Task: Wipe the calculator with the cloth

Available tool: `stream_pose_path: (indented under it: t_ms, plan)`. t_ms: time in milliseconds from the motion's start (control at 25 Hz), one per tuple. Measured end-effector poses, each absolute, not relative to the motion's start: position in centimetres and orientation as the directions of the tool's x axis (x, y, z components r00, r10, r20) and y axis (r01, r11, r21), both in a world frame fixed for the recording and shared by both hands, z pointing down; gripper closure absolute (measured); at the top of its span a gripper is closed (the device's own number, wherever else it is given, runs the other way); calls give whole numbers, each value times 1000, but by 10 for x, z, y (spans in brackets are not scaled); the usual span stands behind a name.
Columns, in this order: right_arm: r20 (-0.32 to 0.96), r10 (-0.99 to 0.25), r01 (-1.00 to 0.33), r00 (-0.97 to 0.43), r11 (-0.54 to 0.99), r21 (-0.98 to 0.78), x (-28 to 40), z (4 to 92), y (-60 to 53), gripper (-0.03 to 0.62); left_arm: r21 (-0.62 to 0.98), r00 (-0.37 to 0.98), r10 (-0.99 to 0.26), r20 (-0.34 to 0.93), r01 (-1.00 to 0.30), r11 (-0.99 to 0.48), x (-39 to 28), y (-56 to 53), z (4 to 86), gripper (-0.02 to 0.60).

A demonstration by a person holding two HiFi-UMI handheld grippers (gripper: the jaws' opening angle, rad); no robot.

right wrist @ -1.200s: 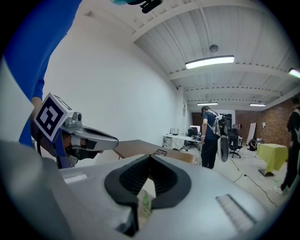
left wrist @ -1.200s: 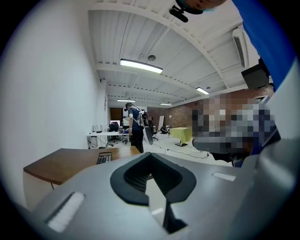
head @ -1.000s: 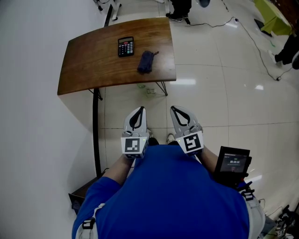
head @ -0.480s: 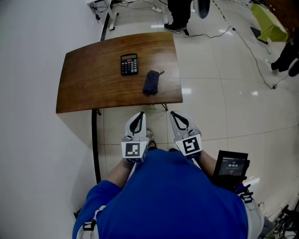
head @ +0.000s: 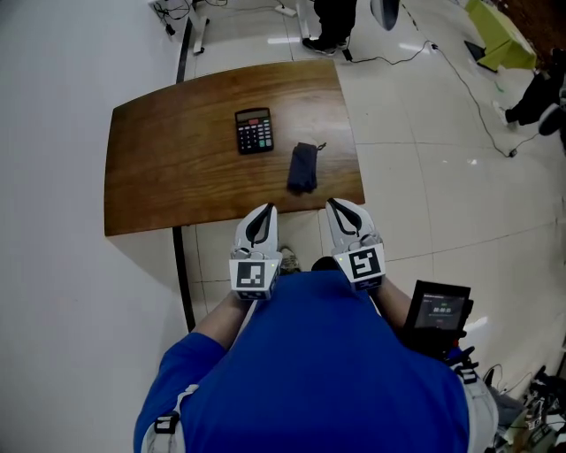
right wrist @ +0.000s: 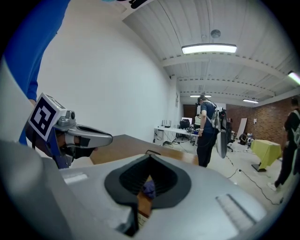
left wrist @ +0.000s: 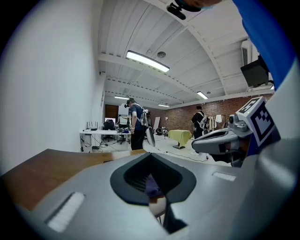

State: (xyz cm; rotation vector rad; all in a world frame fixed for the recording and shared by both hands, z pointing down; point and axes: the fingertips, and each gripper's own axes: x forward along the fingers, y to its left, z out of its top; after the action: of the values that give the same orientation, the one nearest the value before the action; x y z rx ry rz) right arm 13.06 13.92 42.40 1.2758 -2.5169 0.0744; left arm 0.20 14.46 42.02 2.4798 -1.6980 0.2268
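A black calculator (head: 255, 131) lies on the brown wooden table (head: 168, 168), toward its far middle. A folded dark blue cloth (head: 303, 167) lies to the calculator's right, nearer the front edge. My left gripper (head: 264, 211) and right gripper (head: 337, 204) hang side by side just short of the table's front edge, both shut with nothing in them. The right gripper's tip points at the cloth from close by. Through each gripper's jaw window a bit of the cloth (left wrist: 152, 185) (right wrist: 149, 188) shows ahead.
A white wall runs along the table's left side. A black device with a screen (head: 440, 311) hangs at my right hip. People (head: 329, 19) stand beyond the table's far edge, and cables (head: 460, 71) cross the tiled floor at the right.
The table, calculator and cloth have drawn closer and lower in the head view. Both grippers have moved forward together and now reach the table's front edge, still shut.
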Motion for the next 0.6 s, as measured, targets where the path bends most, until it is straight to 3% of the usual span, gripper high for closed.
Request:
stream_pose_path:
  t_ms: [600]
  plan:
    - [339, -774, -807, -535, 587, 67, 114, 435, 77, 592, 23, 367, -897, 248, -928, -373, -21, 83, 431, 575]
